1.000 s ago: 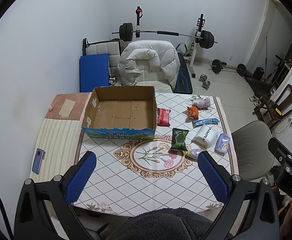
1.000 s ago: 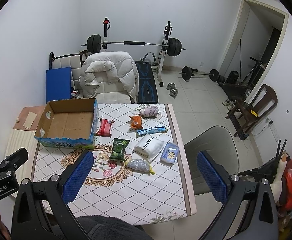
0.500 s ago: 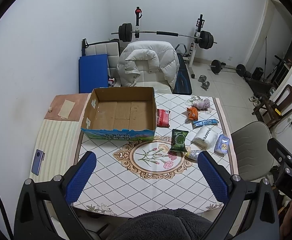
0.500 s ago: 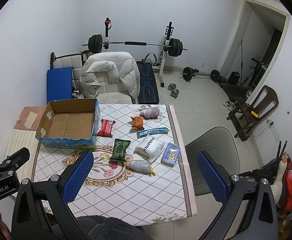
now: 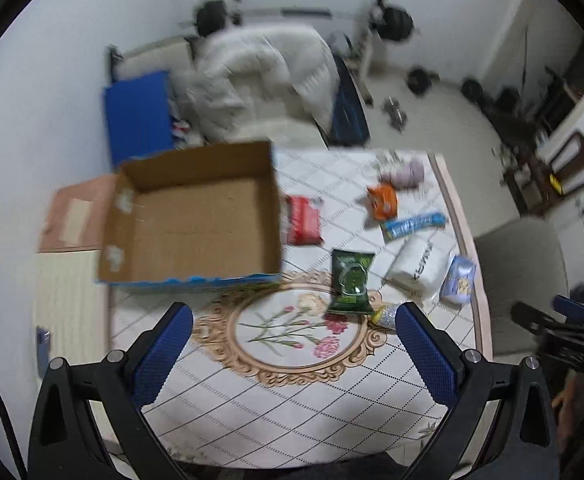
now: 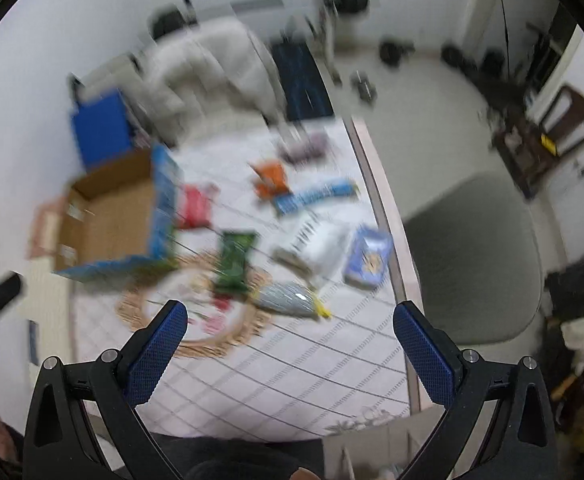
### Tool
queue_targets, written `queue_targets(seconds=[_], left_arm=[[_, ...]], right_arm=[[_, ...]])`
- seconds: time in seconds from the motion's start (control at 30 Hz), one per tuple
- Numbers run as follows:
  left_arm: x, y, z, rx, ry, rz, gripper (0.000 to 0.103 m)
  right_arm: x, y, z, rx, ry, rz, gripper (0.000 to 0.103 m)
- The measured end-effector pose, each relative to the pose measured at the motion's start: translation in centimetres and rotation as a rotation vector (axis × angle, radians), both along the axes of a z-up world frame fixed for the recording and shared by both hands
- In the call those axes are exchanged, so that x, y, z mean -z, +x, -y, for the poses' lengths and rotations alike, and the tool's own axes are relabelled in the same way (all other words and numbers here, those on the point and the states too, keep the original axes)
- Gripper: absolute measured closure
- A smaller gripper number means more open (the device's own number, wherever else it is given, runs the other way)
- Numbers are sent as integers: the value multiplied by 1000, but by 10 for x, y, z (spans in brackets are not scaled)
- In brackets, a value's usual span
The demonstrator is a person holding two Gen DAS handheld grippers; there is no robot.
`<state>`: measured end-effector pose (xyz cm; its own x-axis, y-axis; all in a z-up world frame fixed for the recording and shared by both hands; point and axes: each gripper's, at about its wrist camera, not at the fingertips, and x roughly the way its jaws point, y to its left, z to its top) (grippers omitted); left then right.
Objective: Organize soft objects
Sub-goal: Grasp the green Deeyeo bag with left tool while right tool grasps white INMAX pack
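Observation:
An open cardboard box [image 5: 199, 216] [image 6: 111, 220] stands empty at the table's left. To its right lie several soft packets: a red pack [image 5: 303, 220], a green pouch [image 5: 350, 282] [image 6: 233, 262], an orange bag [image 5: 382, 202], a blue strip [image 5: 414, 226], a white pack [image 5: 416, 266], a pale blue pack [image 5: 460, 280] [image 6: 368, 258], a silver pouch [image 6: 287, 300] and a purple plush [image 5: 406, 170]. My left gripper [image 5: 294, 352] hangs open above the table's near part. My right gripper [image 6: 289, 350] is open too, with nothing between its fingers. Both views are motion-blurred.
A grey chair [image 6: 476, 260] stands at the table's right edge. Behind the table are a white jacket on a seat [image 5: 259, 80], a blue mat [image 5: 139, 116], a barbell rack and dumbbells on the floor. A phone [image 5: 43, 340] lies on the striped surface at the left.
Both grippers have dropped closer to the table and tilted down, so box and packets look larger. Both stay open. Nothing on the table has moved.

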<state>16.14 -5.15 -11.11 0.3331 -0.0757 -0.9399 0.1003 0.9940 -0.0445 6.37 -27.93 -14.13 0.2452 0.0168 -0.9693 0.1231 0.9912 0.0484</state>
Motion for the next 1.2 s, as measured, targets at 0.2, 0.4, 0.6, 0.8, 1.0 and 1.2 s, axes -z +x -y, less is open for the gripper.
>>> queue_targets(seconds=[0.2, 0.4, 0.6, 0.8, 1.0, 1.2], left_arm=[[136, 70, 56, 92, -8, -294, 2], [230, 86, 83, 118, 27, -420, 7], [275, 72, 80, 99, 53, -484, 7], [289, 59, 75, 75, 52, -492, 7], [292, 66, 71, 61, 12, -498, 7], [309, 76, 78, 53, -4, -526, 7]], right_arm=[[145, 84, 46, 94, 99, -239, 0], [199, 131, 17, -251, -76, -279, 0], [247, 126, -29, -738, -339, -339, 0], [289, 144, -33, -721, -371, -428, 0], [288, 176, 54, -99, 102, -546, 1], [269, 186, 74, -106, 83, -536, 0]])
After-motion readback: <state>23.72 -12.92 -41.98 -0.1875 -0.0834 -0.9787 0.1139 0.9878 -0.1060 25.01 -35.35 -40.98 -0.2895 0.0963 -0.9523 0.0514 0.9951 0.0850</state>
